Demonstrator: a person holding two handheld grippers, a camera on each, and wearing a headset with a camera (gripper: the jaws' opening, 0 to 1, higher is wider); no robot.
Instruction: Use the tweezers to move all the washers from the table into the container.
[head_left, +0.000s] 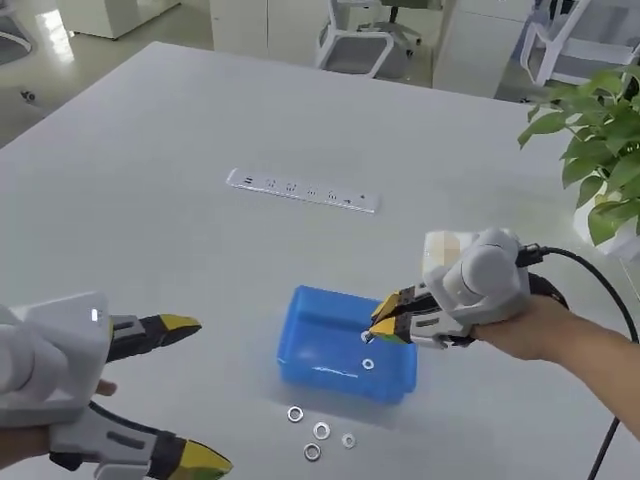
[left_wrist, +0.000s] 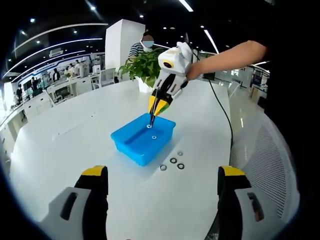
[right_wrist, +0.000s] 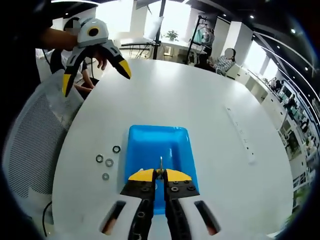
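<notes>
A blue container (head_left: 310, 315) stands on the white table, and one washer (head_left: 368, 364) lies inside it. Above its right part my right gripper (head_left: 383, 322) is shut on thin metal tweezers (head_left: 370, 334), which point down into the container. A small washer (left_wrist: 148, 126) shows at their tip. Several washers (head_left: 321, 430) lie on the table just in front of the container, also visible as washers (right_wrist: 109, 162) left of the container (right_wrist: 150, 145). My left gripper (head_left: 200, 392) hangs open and empty at the near left, apart from everything.
A white power strip (head_left: 300, 190) lies farther back on the table (head_left: 180, 130). A green plant (head_left: 600, 150) stands at the right edge. A black cable (head_left: 610, 300) trails from the right gripper. Office chairs stand beyond the far edge.
</notes>
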